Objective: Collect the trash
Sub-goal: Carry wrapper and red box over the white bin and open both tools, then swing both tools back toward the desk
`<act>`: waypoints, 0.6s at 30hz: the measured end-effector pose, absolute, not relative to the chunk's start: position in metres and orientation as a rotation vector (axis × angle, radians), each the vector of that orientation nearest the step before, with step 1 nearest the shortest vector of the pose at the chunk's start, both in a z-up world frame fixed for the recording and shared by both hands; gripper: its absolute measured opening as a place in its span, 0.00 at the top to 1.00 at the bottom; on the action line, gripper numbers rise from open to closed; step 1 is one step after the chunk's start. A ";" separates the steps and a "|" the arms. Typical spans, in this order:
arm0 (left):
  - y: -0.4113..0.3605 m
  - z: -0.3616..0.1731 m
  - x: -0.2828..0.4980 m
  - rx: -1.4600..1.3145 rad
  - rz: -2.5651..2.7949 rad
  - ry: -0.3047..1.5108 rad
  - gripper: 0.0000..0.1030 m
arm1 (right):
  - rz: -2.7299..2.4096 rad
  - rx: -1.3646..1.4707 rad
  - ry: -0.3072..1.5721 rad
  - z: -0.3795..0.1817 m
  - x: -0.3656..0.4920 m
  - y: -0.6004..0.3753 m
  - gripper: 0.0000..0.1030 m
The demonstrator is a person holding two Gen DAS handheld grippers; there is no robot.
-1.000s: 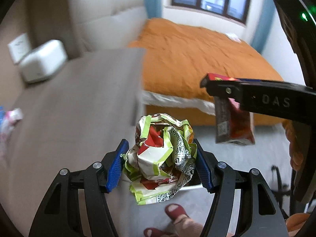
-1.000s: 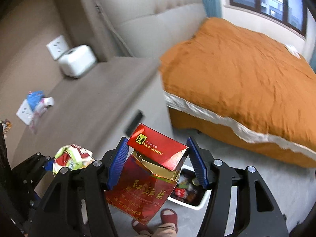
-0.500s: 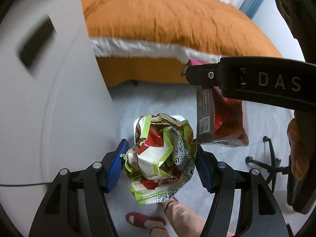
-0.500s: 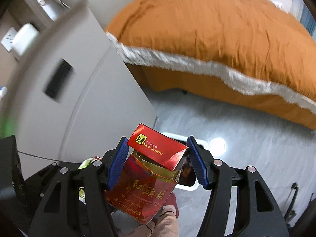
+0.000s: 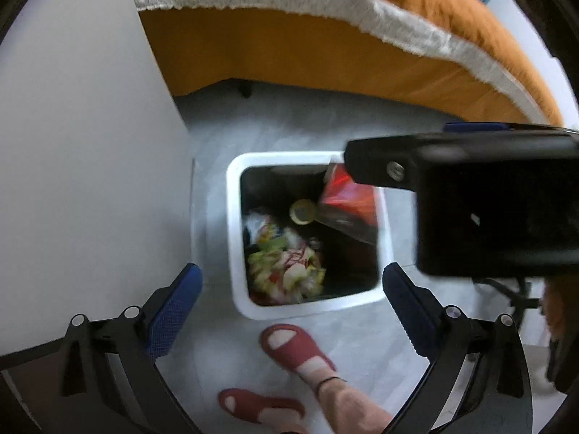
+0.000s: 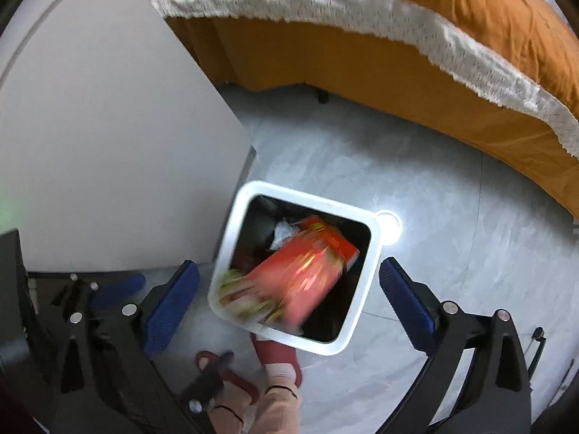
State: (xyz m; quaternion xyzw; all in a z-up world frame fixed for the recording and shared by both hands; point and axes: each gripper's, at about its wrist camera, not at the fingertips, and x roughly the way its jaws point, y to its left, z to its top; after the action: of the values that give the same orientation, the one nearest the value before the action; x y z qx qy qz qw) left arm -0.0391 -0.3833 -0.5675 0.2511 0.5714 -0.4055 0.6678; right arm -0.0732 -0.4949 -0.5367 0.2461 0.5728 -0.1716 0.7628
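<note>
A white-rimmed bin (image 5: pixel 235 238) with a black liner stands on the grey floor under both tools. My left gripper (image 5: pixel 289 285) hangs over it with its jaws opening wide and nothing between the pads. The crumpled green and red wrapper (image 5: pixel 286 271) lies blurred inside the bin. My right gripper (image 6: pixel 289 276) is also opening above the bin (image 6: pixel 231 238), its pads bare. The red carton (image 6: pixel 307 275) is blurred, dropping into the bin on top of the wrapper (image 6: pixel 235 289). In the left wrist view the carton (image 5: pixel 347 195) shows under the right tool's black body (image 5: pixel 488 209).
A white cabinet side (image 5: pixel 90 144) rises just left of the bin. The bed with an orange cover and white fringe (image 5: pixel 325 54) runs behind it. A person's feet in red slippers (image 5: pixel 296 350) stand at the bin's near edge. A chair base (image 5: pixel 506 289) sits at the right.
Both grippers have come down from table height to just above the bin. Their jaws have spread, and the wrapper and the red carton have left them and dropped into the bin.
</note>
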 end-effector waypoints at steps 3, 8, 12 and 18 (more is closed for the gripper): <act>-0.383 -0.573 -0.037 0.559 -0.902 1.298 0.05 | -0.365 0.524 1.259 -0.547 -0.075 -0.490 0.04; -0.382 -0.563 -0.033 0.546 -0.887 1.299 0.05 | -0.358 0.520 1.259 -0.545 -0.075 -0.489 0.04; -0.379 -0.545 -0.034 0.550 -0.871 1.278 0.05 | -0.356 0.516 1.239 -0.527 -0.076 -0.488 0.04; -0.374 -0.487 -0.035 0.509 -0.867 1.238 0.05 | -0.360 0.513 1.201 -0.477 -0.083 -0.484 0.04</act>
State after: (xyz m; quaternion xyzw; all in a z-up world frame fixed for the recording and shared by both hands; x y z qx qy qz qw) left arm -0.0354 -0.3741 -0.4873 0.2281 0.5556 -0.3891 0.6984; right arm -0.0827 -0.4842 -0.4765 0.2372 0.5555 -0.1666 0.7793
